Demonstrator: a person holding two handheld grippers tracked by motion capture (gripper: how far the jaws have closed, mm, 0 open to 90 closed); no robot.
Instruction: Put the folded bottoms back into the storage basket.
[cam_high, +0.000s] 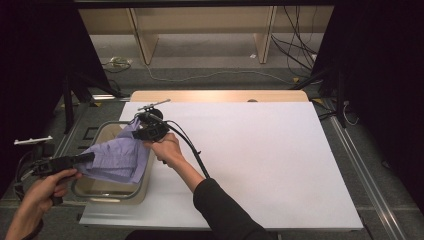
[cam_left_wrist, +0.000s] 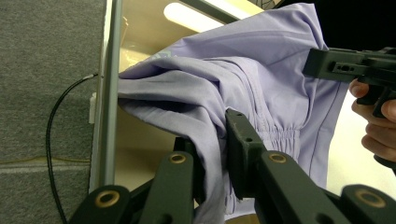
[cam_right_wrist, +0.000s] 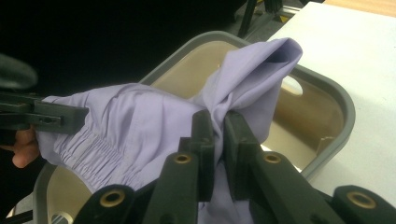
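One lilac cloth garment (cam_high: 120, 157) hangs at the frame's left over one grey-rimmed plastic tub (cam_high: 111, 196), seemingly clear of it; two grippers, left gripper (cam_high: 91, 158) and right gripper (cam_high: 140, 126), each pinch it.

Lilac garment (cam_high: 117, 157) between both tools, over tub (cam_high: 107, 192)

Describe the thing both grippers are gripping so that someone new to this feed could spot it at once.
Start at the white table and go to its left edge, where a grey-rimmed beige bin sits. Stretched above the bin is a lilac garment, pinched by the left gripper and the right gripper. It is the lone soft, wrinkled item there, with a gathered elastic band.
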